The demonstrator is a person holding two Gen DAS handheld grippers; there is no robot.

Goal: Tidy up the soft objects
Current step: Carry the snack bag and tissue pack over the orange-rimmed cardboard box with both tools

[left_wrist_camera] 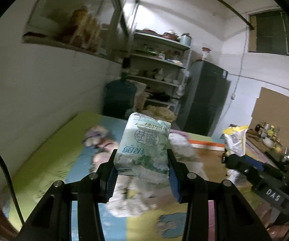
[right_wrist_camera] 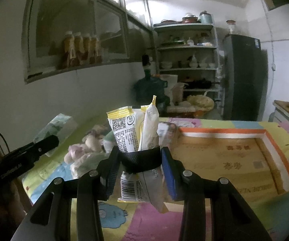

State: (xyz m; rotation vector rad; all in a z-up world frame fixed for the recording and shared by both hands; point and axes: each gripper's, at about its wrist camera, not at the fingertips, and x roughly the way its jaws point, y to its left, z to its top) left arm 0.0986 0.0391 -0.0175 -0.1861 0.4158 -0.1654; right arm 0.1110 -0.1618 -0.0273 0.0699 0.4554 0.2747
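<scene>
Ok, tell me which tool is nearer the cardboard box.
Right. The right tool, clamping a yellow packet, is beside the cardboard box. The left tool, gripping a tissue pack, sits farther left.

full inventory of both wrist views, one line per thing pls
tissue pack: 1, pale green floral, held in left claw
yellow-white packet: 1, held in right claw
plush toys: a few, pastel, heaped on mat at left
cardboard box: 1, brown with orange-white rim, open, on mat at right
play mat: 1, multicolour
shelf rack: 1, white, back wall
fridge: 1, dark, beside rack
left claw: shut on tissue pack
right claw: shut on packet
</scene>
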